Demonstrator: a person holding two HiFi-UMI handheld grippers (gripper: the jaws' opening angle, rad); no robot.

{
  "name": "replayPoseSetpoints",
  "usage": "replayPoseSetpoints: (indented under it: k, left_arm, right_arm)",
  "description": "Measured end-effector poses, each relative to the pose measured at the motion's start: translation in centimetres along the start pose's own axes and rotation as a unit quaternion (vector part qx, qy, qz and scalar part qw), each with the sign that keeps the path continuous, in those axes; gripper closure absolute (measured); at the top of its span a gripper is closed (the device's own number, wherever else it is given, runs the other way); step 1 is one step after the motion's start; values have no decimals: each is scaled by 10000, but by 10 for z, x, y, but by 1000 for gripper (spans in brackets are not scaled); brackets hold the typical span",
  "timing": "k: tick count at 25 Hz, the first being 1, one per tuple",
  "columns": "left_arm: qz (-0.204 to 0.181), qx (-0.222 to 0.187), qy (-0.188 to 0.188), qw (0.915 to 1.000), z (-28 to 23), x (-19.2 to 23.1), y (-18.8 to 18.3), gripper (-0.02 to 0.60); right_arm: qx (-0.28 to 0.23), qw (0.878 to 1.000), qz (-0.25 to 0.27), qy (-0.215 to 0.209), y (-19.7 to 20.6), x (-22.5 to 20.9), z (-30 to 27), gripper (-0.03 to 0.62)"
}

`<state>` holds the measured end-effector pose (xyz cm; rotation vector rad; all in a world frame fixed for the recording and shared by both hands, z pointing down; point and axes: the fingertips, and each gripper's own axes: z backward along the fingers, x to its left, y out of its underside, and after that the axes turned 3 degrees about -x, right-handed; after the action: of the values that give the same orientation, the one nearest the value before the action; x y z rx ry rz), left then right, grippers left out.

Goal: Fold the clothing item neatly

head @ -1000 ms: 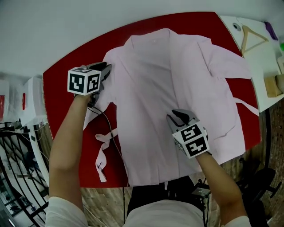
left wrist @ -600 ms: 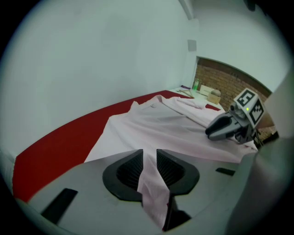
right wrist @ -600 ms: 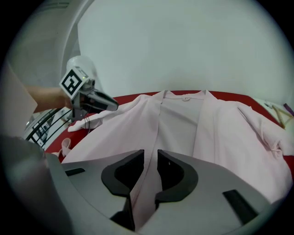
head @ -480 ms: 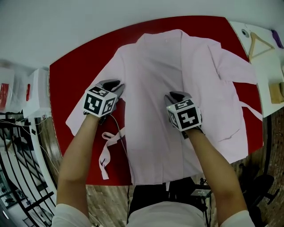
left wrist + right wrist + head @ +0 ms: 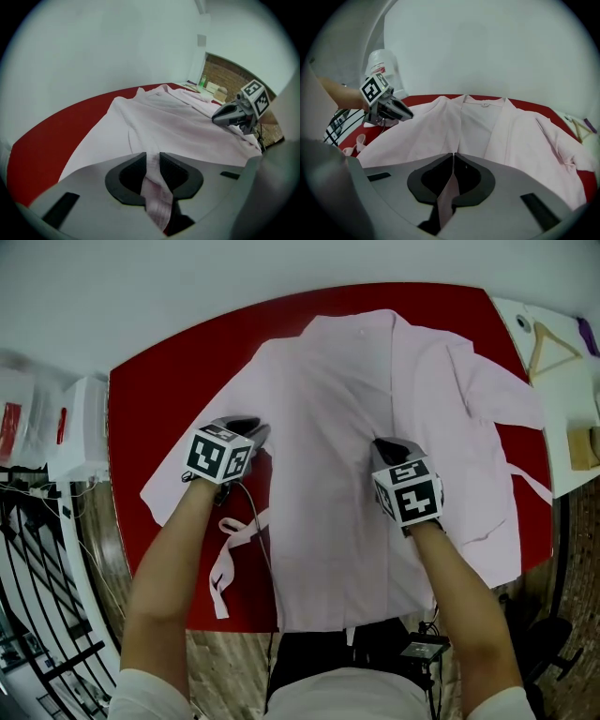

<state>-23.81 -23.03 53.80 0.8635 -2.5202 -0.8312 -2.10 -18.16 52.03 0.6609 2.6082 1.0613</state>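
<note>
Head view puts the pale pink cloth garment (image 5: 328, 399) flat and open-fronted on the round-edged red table (image 5: 159, 409). Its collar lies at the far side and its hem hangs over the near edge toward me. One sleeve spreads out to the left across the red top. The other lies creased at the far right, near the table's edge.

My left gripper (image 5: 249, 429) sits at the garment's left side, where the sleeve meets the body. In the left gripper view its jaws stand a narrow way apart, clamped on a bunched fold of the pink cloth. That fold fills the gap between the pads and trails down under them.

My right gripper (image 5: 388, 448) rests on the middle of the garment, at the edge of the front opening. In the right gripper view its jaws have just been closing. They now stand almost together, with a thin single edge of the cloth pinched between them. Both grippers point down and away from me, well apart, with the garment's front panel between them.

A pink tie strip (image 5: 225, 559) of the same cloth trails off the left side, lying looped on the red top near the front edge. A black cable (image 5: 255, 526) runs from the left gripper back toward me, just beside that strip. To the right of the table a wooden hanger (image 5: 548, 338) lies on a white side surface (image 5: 562, 427).
</note>
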Motion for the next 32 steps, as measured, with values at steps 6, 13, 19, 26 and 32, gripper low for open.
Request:
replayPoseSetpoints:
  k: [6,13,19,26,32]
  left_arm:
    - [163,-143,-1,9998,0,3,-1,505]
    - [299,-332,20,9990,12,-9,-5,503]
    - [605,-571,-163,9964,31,-20,-4,503]
    - [1731,-560,-917,9790,93,-3,54,503]
    - [2345,-325,-1371,9618,145,27,133,503]
  right_arm:
    - [49,9984,-334,453,12,-24,2,569]
    - [-34,9999,-103,54,-1,-15,9,568]
    - [-192,9989,384,-165,-36,-24,1,567]
    - [-300,9957,643,-589,-66,-12,-33,568]
    - [349,9915,1062,-662,-47,-2,-68,568]
